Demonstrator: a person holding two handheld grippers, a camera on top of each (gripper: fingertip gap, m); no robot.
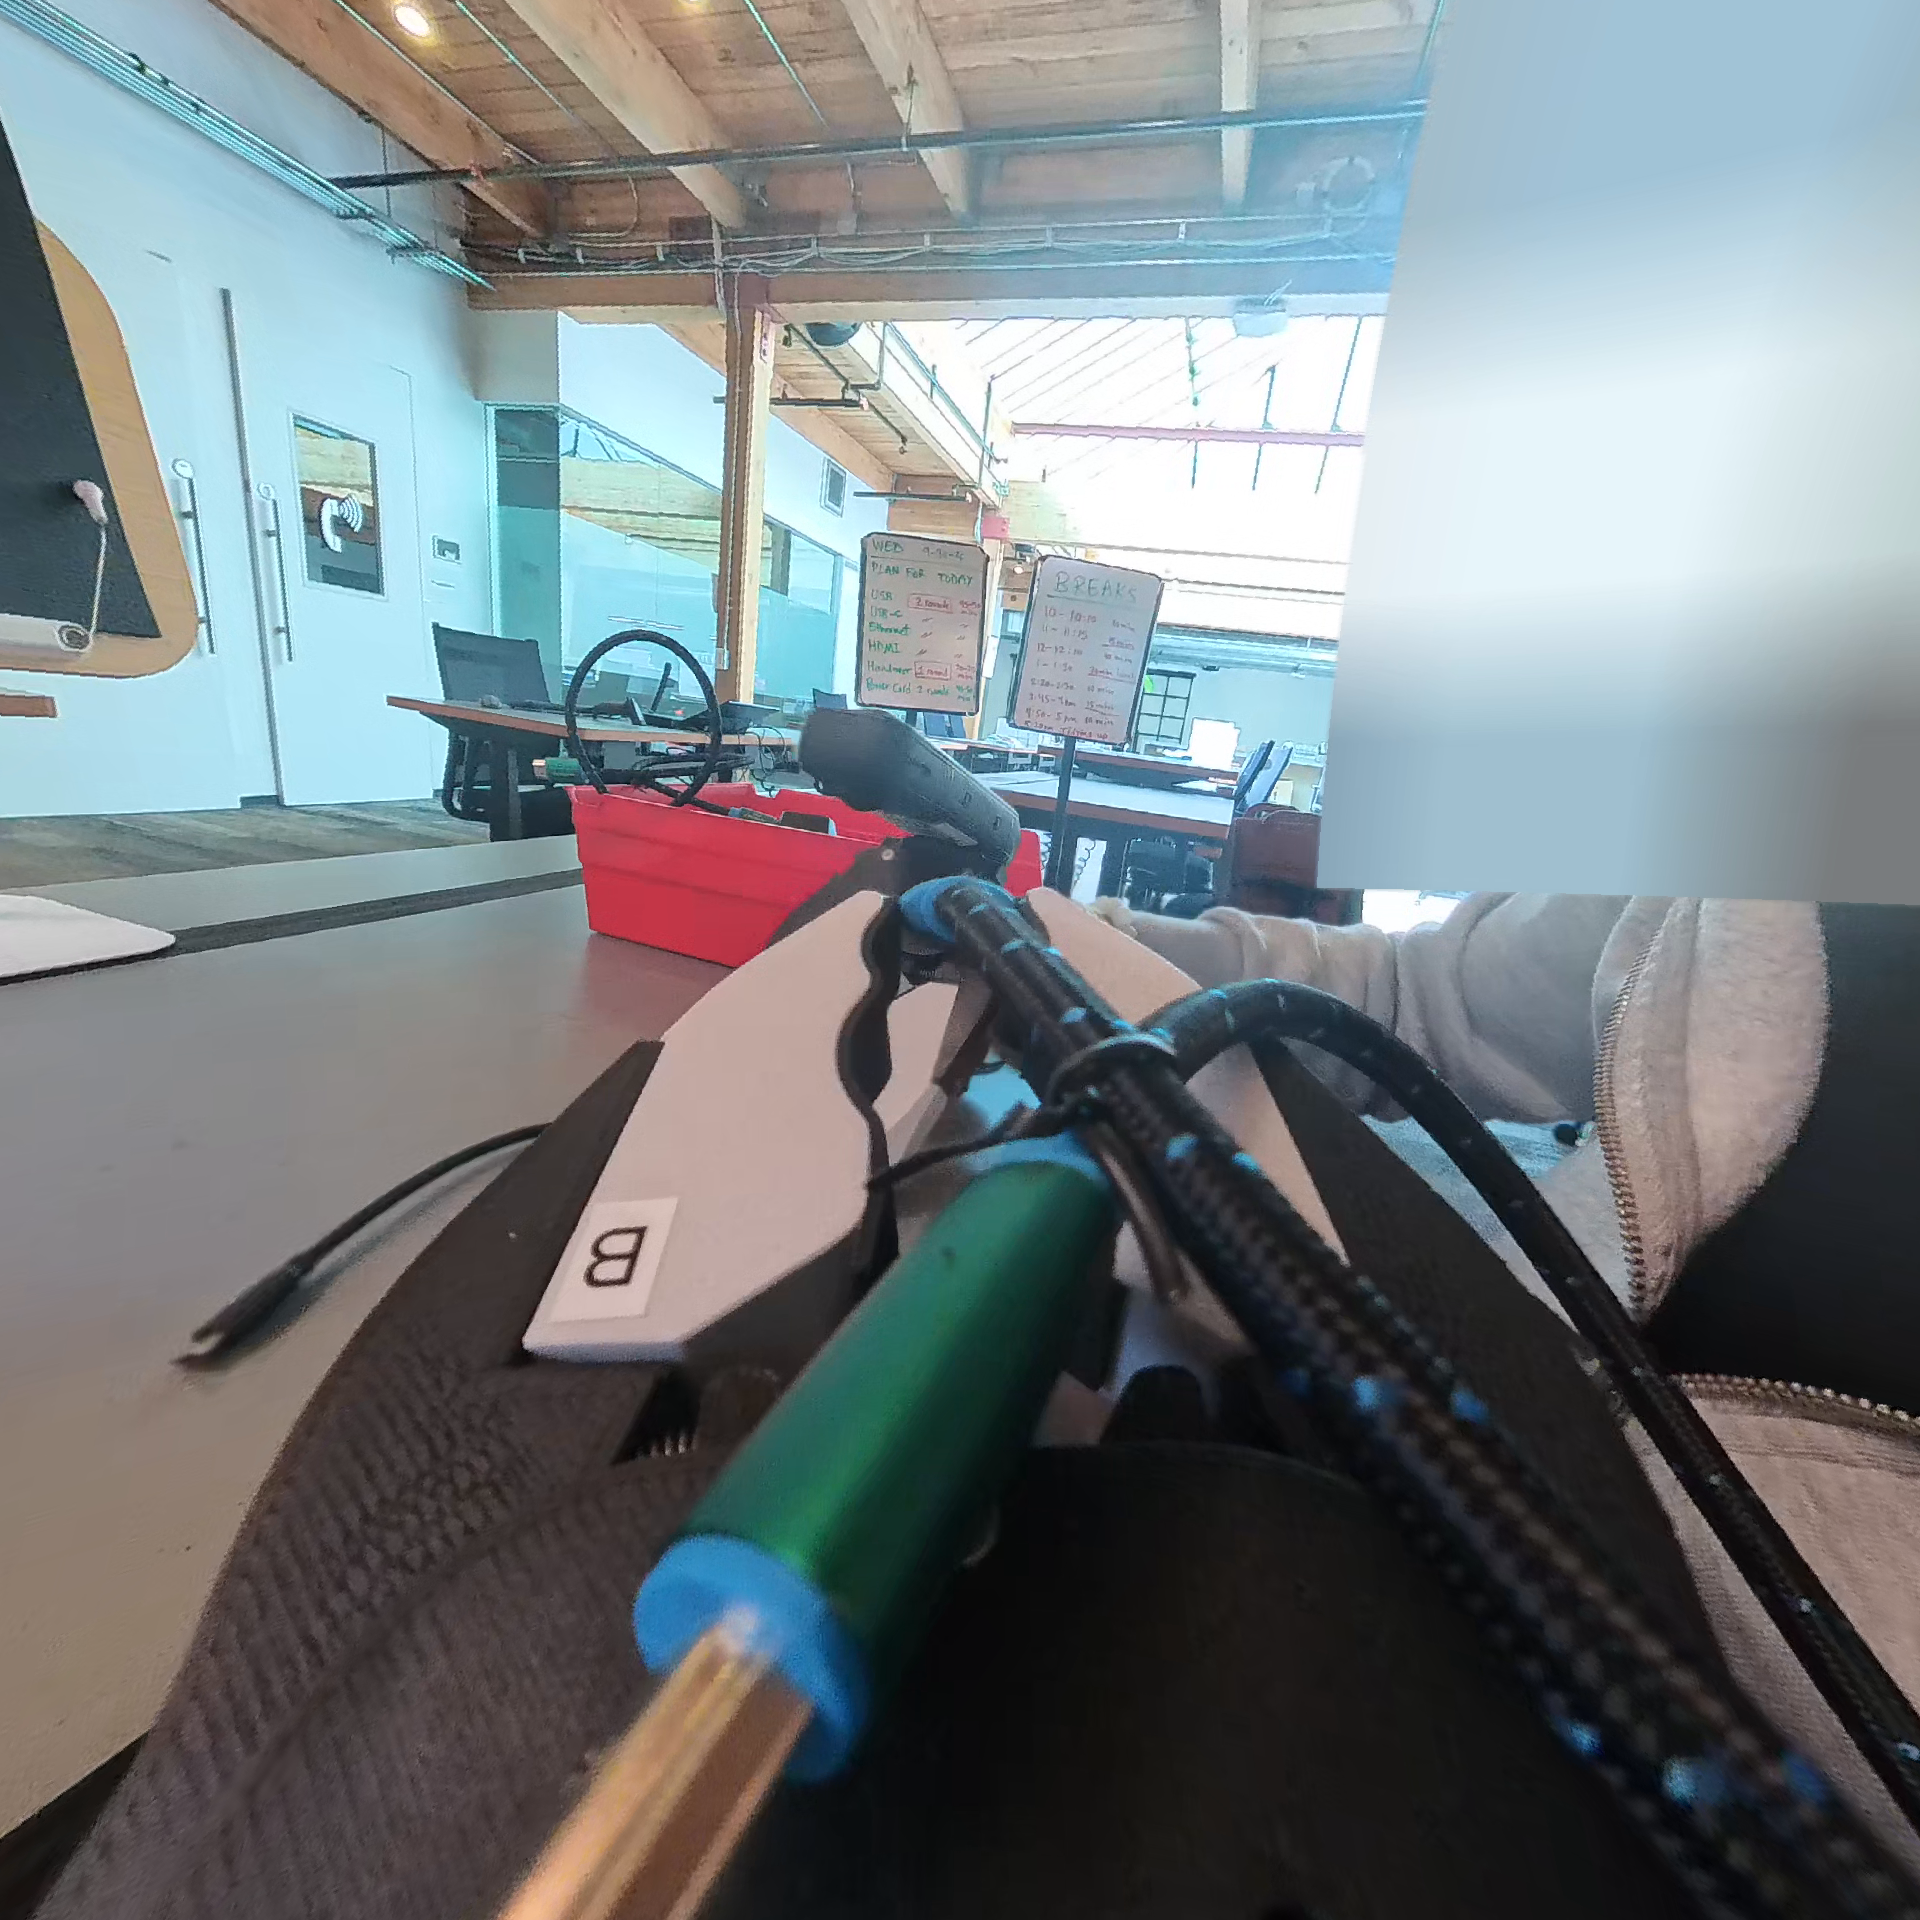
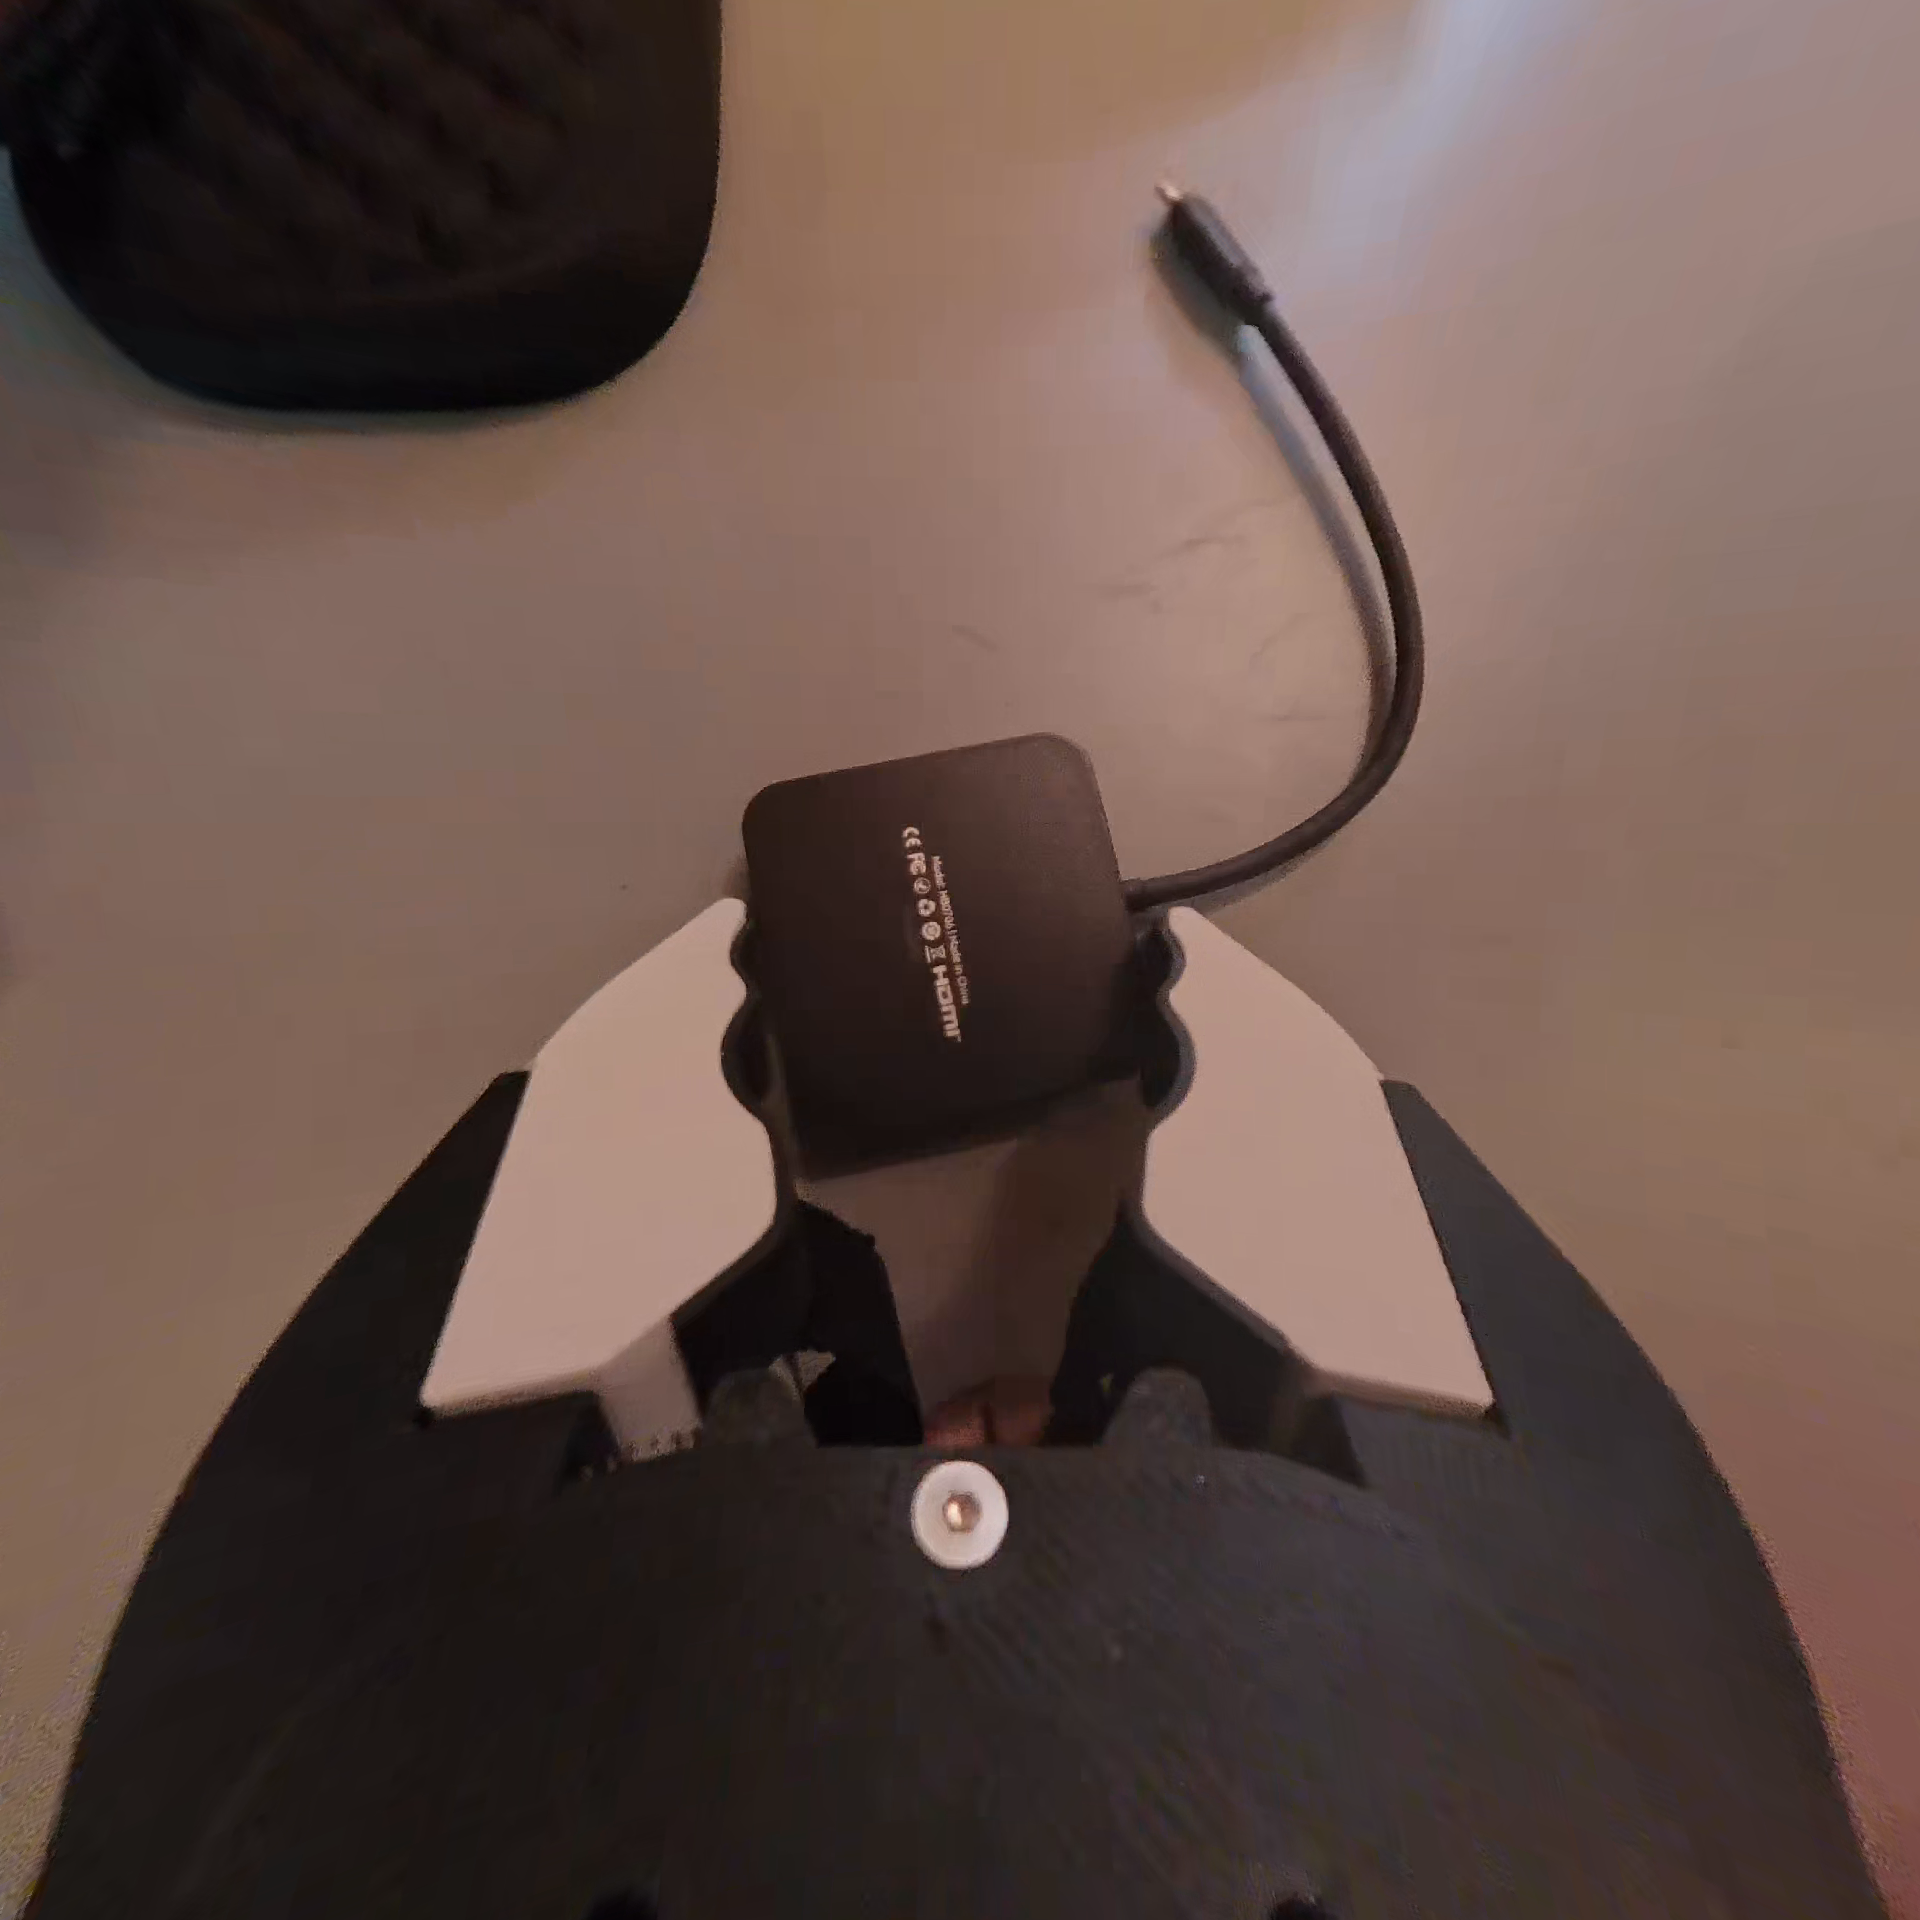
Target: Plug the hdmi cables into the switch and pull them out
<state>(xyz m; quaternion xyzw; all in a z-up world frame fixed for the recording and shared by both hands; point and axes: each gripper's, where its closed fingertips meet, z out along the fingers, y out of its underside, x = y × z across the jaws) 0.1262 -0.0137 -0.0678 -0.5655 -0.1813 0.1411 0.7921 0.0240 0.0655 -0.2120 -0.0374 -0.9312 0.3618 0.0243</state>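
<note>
My left gripper [image 1: 940, 935] is shut on a black-and-blue braided HDMI cable [image 1: 1226, 1174], gripping it at a blue collar between the fingertips. The cable's other end, a green connector [image 1: 935, 1382] with blue rings and a gold plug, lies back over the gripper body toward the camera. My right gripper [image 2: 951, 935] is shut on the small black square HDMI switch [image 2: 935, 862], held above the table [image 2: 416, 675]. The switch's thin black pigtail [image 2: 1392, 623] curves away to a small plug [image 2: 1205, 249]. A black rounded object [image 1: 904, 790] sits just past the left fingertips; I cannot tell what it is.
A red bin [image 1: 686, 873] holding cables stands on the grey table [image 1: 312, 1039] ahead of the left gripper. A thin black cable end [image 1: 249, 1309] lies at its left. A person's grey sleeve [image 1: 1455, 987] is at the right. A black textured body [image 2: 364, 187] fills the right view's top left corner.
</note>
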